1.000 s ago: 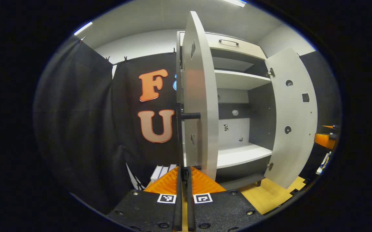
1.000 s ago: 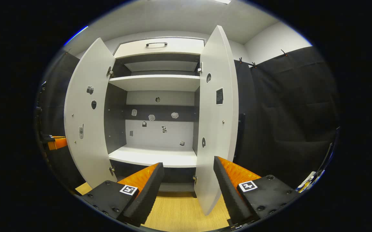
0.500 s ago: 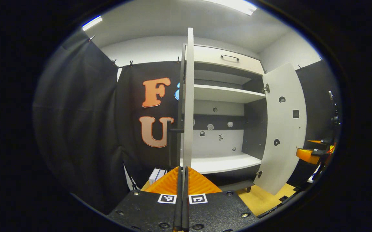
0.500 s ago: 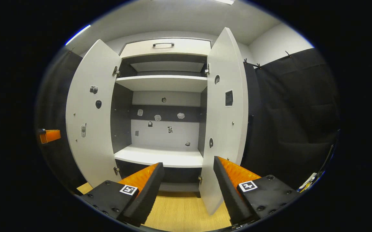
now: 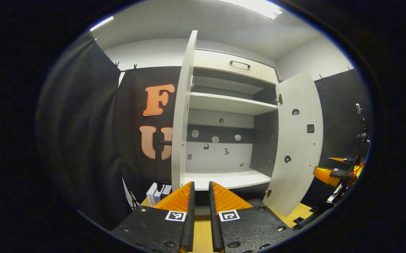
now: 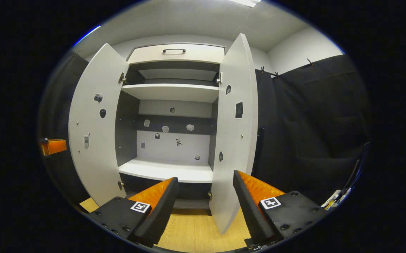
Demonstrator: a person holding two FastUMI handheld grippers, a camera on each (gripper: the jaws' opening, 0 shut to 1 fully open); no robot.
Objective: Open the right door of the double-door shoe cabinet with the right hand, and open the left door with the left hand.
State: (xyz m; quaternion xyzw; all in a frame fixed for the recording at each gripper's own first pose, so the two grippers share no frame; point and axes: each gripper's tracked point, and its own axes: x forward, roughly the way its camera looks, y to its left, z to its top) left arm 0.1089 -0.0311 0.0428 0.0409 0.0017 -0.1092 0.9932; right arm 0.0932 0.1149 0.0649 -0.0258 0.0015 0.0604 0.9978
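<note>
My left gripper (image 5: 199,196) hangs back from the left door (image 5: 181,112), fingers slightly parted on nothing; I judge it has let go. My right gripper (image 6: 205,191) gapes wide and empty before the right door (image 6: 236,140). Both doors stand swung out, baring shelves (image 6: 169,92) of the shoe cabinet (image 6: 175,54). Black cloth (image 6: 312,123) flanks it, and nothing blocks me.

Both hand-held grippers (image 5: 200,196) (image 6: 205,189) apart, free.
</note>
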